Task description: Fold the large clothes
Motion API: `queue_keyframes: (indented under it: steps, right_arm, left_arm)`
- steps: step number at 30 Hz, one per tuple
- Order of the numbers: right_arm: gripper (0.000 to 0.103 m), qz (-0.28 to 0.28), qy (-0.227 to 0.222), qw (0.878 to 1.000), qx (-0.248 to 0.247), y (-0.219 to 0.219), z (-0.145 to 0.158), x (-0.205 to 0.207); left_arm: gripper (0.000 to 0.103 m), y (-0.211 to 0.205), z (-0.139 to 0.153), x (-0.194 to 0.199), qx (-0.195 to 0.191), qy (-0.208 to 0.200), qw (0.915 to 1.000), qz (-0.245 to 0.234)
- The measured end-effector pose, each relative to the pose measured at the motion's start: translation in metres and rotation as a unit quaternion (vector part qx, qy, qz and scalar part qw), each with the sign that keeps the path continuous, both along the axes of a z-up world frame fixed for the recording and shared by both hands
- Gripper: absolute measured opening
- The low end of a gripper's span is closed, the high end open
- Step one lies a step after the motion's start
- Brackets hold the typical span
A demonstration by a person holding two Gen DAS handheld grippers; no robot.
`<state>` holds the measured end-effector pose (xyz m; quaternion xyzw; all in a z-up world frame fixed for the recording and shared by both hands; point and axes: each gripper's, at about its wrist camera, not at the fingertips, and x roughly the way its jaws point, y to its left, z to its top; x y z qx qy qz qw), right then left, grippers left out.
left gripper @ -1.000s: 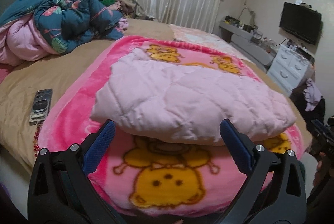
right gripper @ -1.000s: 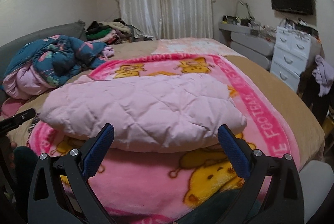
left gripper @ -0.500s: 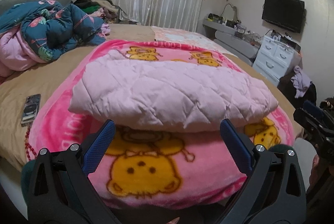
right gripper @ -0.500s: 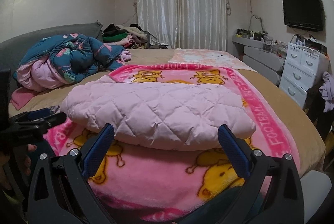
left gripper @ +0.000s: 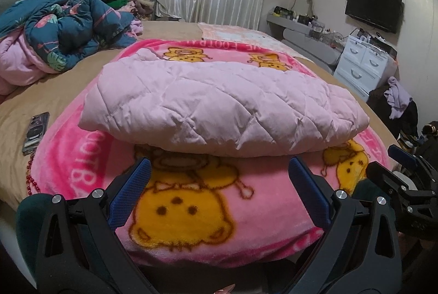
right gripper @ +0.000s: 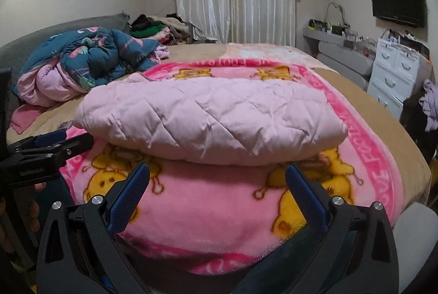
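A pale pink quilted garment [left gripper: 219,107] [right gripper: 210,118] lies folded into a thick bundle on a bright pink cartoon blanket [left gripper: 191,206] [right gripper: 208,212] on the bed. My left gripper [left gripper: 219,181] hovers open in front of the bundle's near edge, with nothing between its blue pads. My right gripper [right gripper: 217,179] is open too, just short of the same edge and empty. Each gripper appears in the other's view: the right one [left gripper: 402,173] at the right edge, the left one [right gripper: 49,146] at the left edge.
A crumpled teal floral duvet [left gripper: 68,28] and a pile of clothes [right gripper: 156,25] sit at the back left of the bed. A phone [left gripper: 35,132] and red beads [left gripper: 30,179] lie left of the blanket. White drawers [left gripper: 364,66] and a wall TV [right gripper: 397,1] stand at the right.
Both grippers have drawn back from the folded bundle and levelled off, so more of the blanket's front edge shows. Both stay open. The garment has not moved.
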<state>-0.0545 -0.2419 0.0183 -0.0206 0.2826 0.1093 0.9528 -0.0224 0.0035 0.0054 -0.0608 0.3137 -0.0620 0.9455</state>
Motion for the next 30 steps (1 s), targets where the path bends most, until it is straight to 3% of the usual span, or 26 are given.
queue_keyframes:
  steps: [30]
  right_arm:
    - [0.099, 0.004, -0.002, 1.000, -0.002, -0.0030, -0.0013, 0.0035]
  left_arm:
    - [0.094, 0.0022, 0.0015, 0.0013, 0.012, -0.002, 0.9999, 0.005]
